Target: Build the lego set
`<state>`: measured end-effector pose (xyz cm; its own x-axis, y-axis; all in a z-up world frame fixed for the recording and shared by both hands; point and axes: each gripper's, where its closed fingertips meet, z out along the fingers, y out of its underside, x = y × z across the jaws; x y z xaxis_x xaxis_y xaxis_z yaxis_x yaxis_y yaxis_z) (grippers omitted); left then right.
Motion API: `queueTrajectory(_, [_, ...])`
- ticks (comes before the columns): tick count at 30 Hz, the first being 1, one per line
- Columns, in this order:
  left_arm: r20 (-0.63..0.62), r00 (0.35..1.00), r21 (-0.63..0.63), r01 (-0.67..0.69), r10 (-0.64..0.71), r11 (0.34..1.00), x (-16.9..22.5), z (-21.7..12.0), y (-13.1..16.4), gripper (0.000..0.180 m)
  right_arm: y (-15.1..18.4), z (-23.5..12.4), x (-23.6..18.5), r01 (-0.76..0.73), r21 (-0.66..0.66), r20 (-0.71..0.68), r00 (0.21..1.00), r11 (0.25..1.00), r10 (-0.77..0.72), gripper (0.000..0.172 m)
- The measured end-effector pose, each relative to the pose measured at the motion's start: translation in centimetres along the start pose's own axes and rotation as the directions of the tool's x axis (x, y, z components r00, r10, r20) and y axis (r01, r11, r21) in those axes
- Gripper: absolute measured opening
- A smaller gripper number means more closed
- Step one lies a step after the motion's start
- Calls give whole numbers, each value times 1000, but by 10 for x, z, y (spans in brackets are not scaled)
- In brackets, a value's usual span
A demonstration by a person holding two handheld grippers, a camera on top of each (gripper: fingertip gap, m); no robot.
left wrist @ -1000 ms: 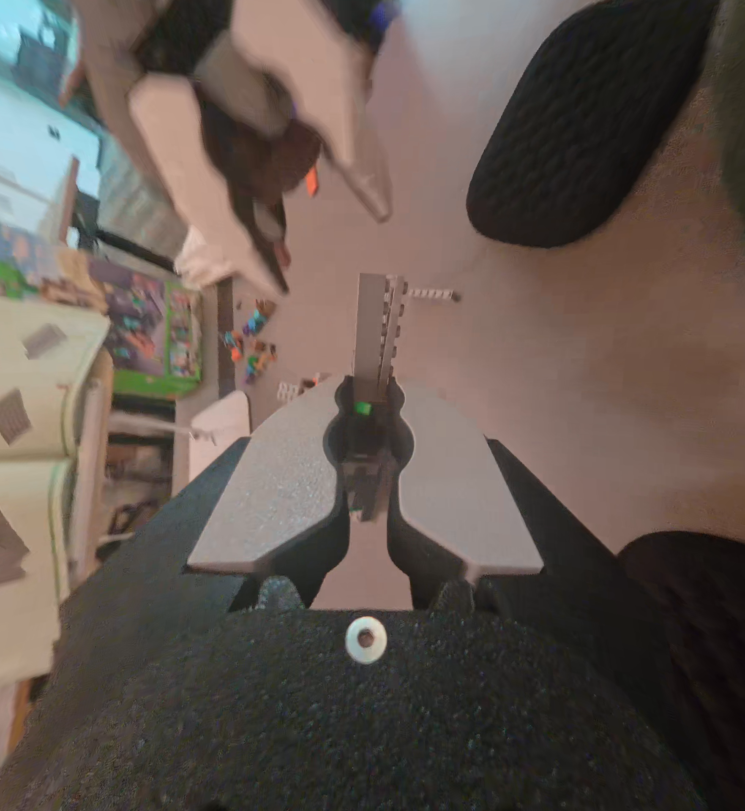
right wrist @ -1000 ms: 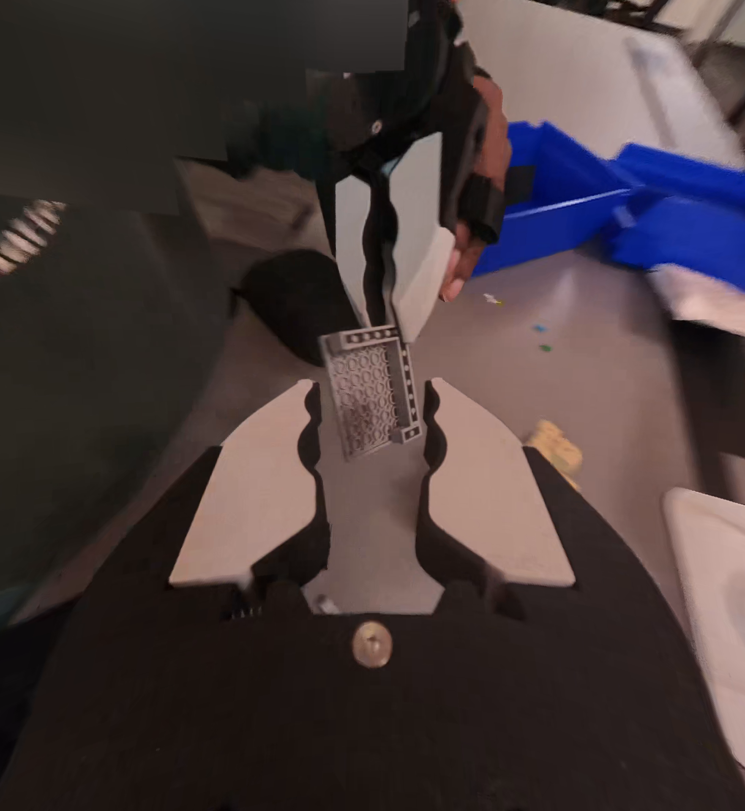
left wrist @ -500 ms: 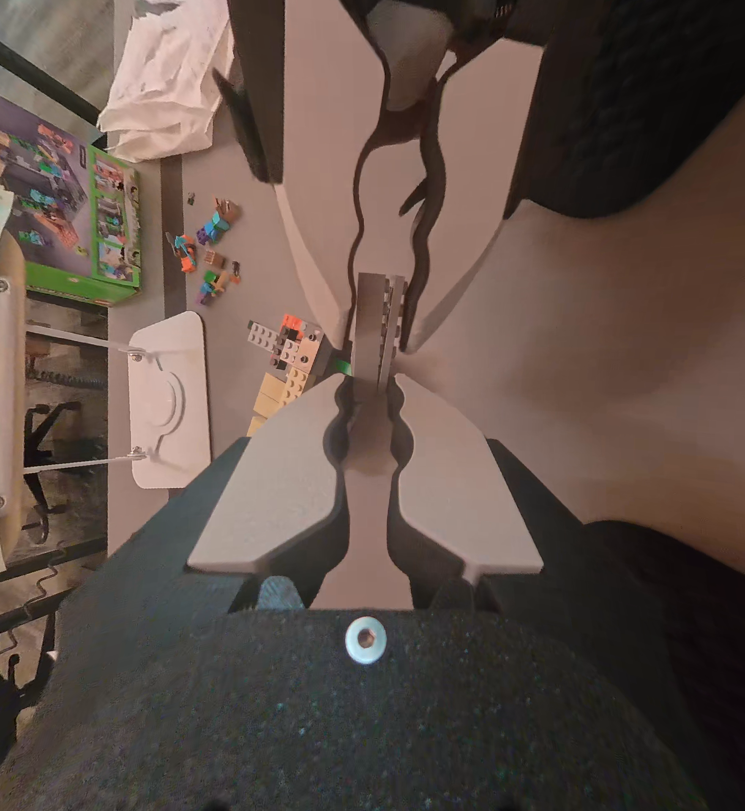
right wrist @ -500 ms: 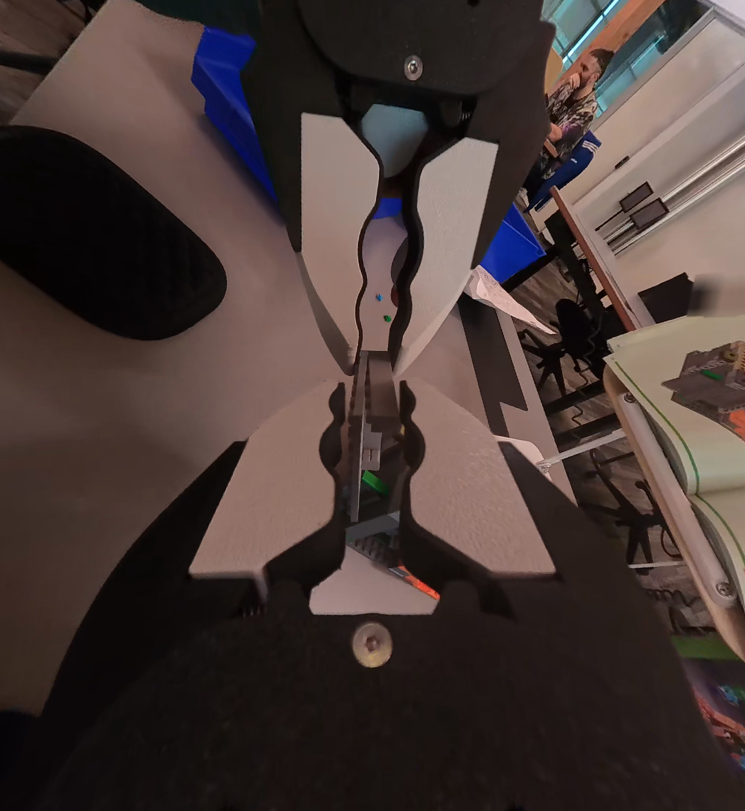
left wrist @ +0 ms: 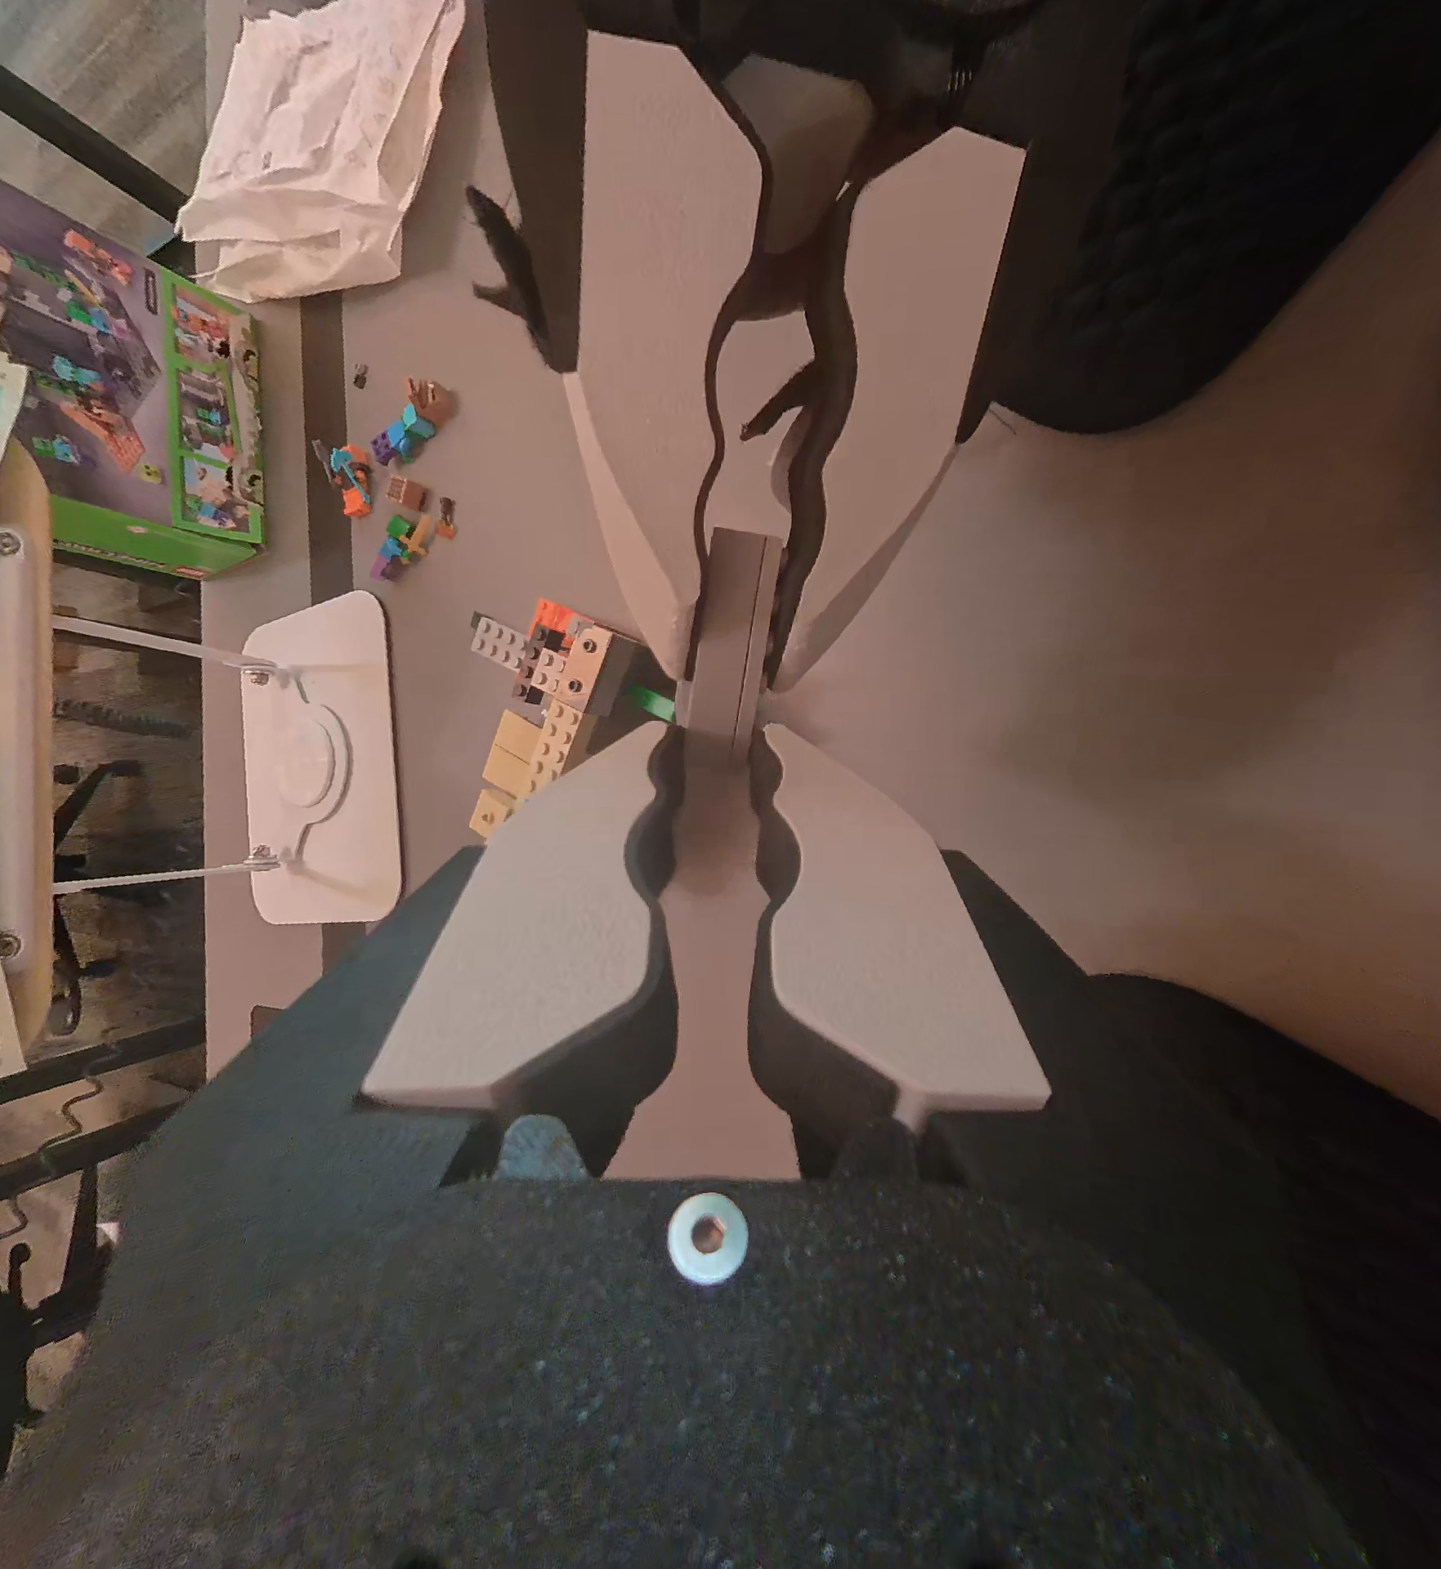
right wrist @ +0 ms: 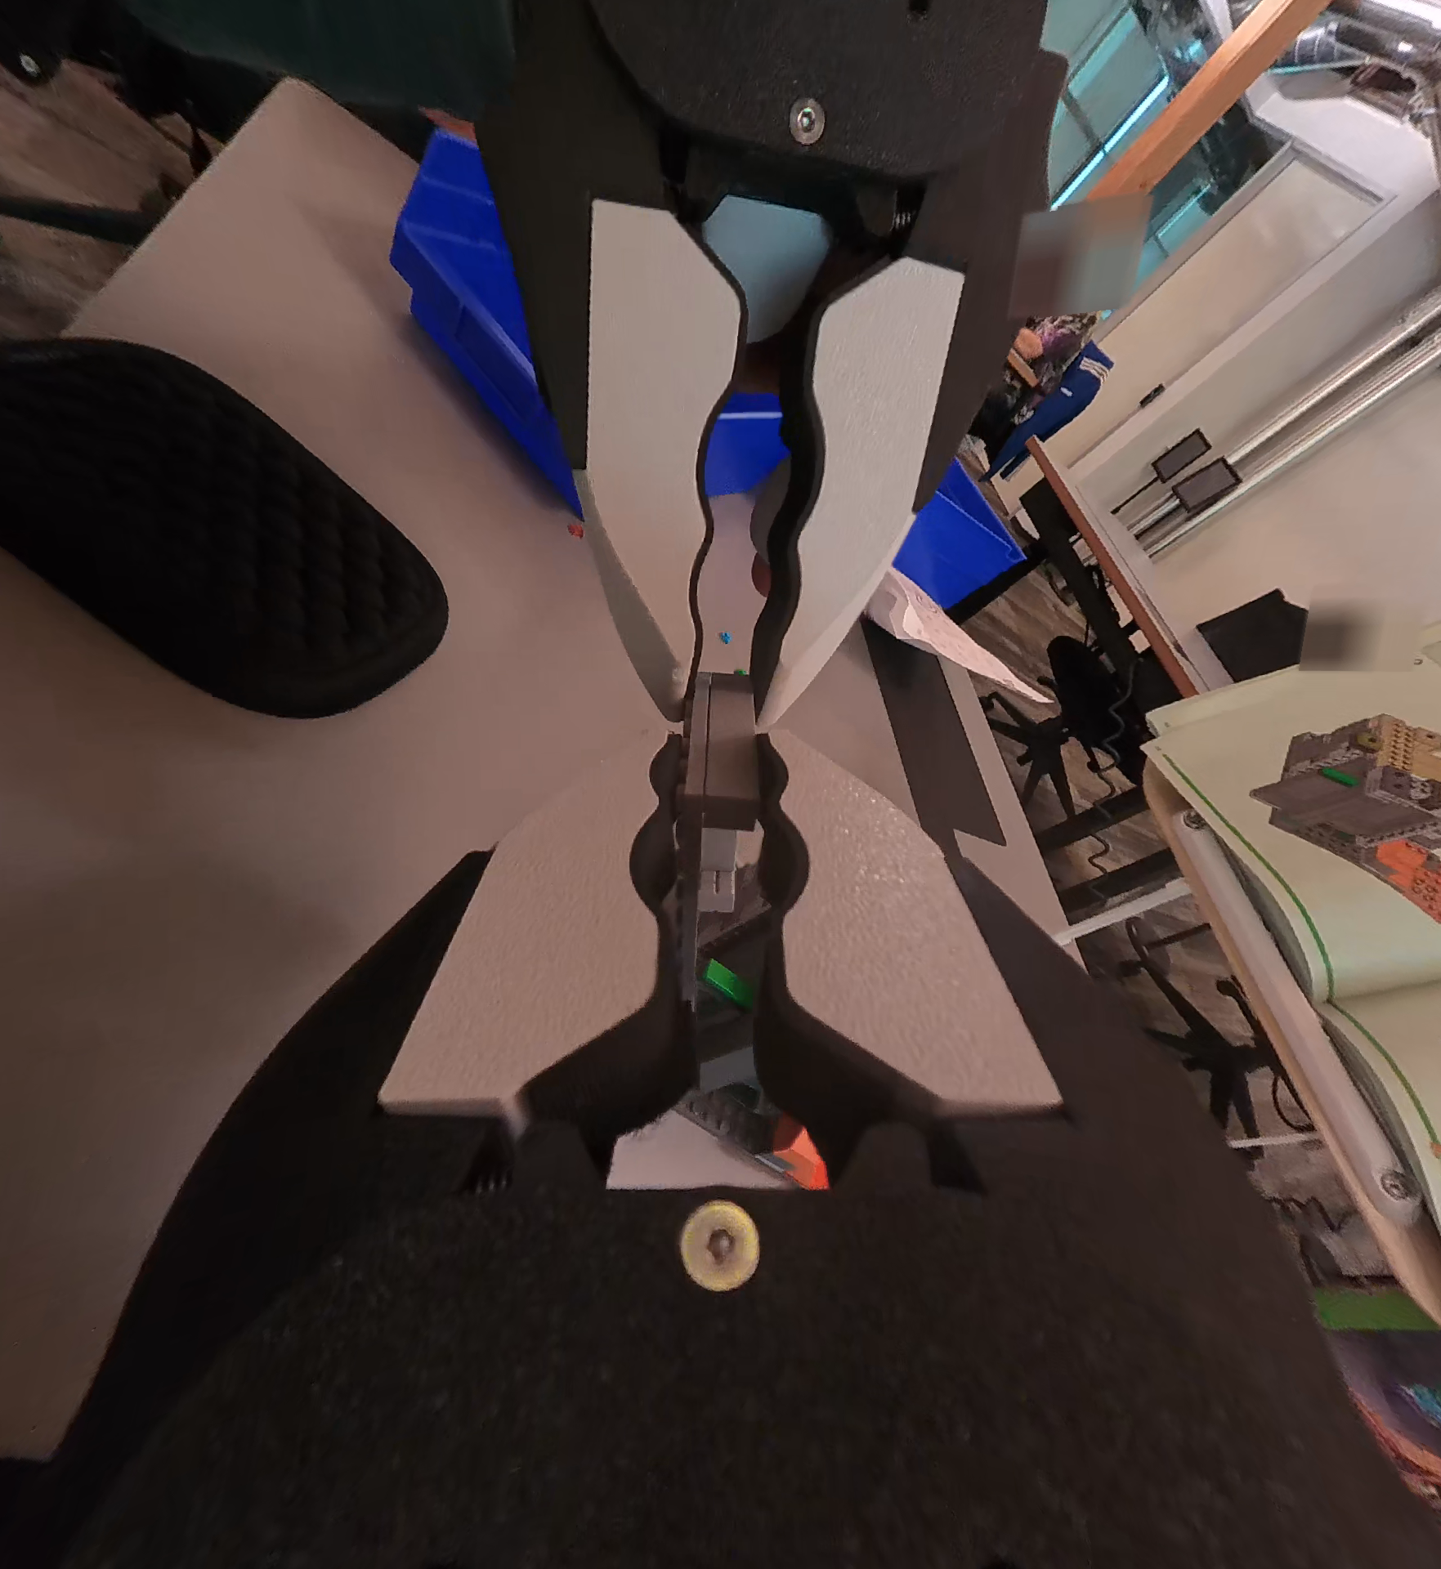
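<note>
Grey brick piece (right wrist: pixel 721 764) between both hand-held grippers; green box (left wrist: pixel 148 441) apparently left-view-only.

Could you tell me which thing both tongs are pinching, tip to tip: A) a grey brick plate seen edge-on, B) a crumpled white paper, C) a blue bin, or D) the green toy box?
A: the grey brick plate sits edge-on between the right tongs, with the left tongs closing on its far end.

In your left wrist view, the flat grey brick plate (left wrist: pixel 729 645) stands at twelve o'clock between both grippers' tips. The multicoloured brick build (left wrist: pixel 543 679) lies on the table at ten o'clock, the white stand base (left wrist: pixel 322 756) beyond it at nine.
</note>
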<state>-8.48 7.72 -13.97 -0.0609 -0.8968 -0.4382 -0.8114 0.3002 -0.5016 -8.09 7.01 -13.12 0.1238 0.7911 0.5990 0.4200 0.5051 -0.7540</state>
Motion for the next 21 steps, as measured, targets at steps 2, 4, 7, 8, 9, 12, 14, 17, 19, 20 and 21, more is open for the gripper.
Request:
queueTrajectory(2, [-3,1000,-6,-8,8,1000,3,-1,-1,15,-2,-1,-2,-3,15,4,1000,1000,3,16])
queueTrajectory(4, [-13,1000,-7,-8,7,1000,6,-4,-3,15,-5,-3,-5,-8,37,4,1000,999,7,16])
queueTrajectory(7, [-16,1000,-13,-10,10,1000,10,-4,-3,15,-7,-4,-8,-17,49,15,1000,999,16,16])
queueTrajectory(8, [-18,1000,-15,-7,7,1000,12,-4,-3,15,-7,-4,-10,-29,53,25,999,998,27,15])
queueTrajectory(9, [-18,1000,-17,-6,6,1000,13,-3,-2,15,-6,-4,-11,-34,55,31,999,998,32,16])
queueTrajectory(12, [-25,1000,-14,6,-7,1000,18,-1,-1,15,-4,-3,-16,-48,56,54,998,997,45,15])
queueTrajectory(14, [-22,1000,-9,11,-11,1000,20,1,0,15,-3,-3,-18,-56,54,65,997,997,52,15])
queueTrajectory(17, [-20,999,0,29,-29,1000,18,2,0,15,-2,-2,-18,-74,45,84,994,996,70,15])
queueTrajectory(19, [3,999,30,40,-41,999,13,2,-2,15,-3,-3,-12,-57,50,67,996,997,54,15])
queueTrajectory(20, [16,999,33,38,-38,999,11,1,-2,15,-3,-3,-10,-50,43,65,997,998,47,15])
queueTrajectory(21, [31,999,38,19,-20,999,10,2,-3,15,-3,-3,-9,-43,40,58,997,998,41,15])
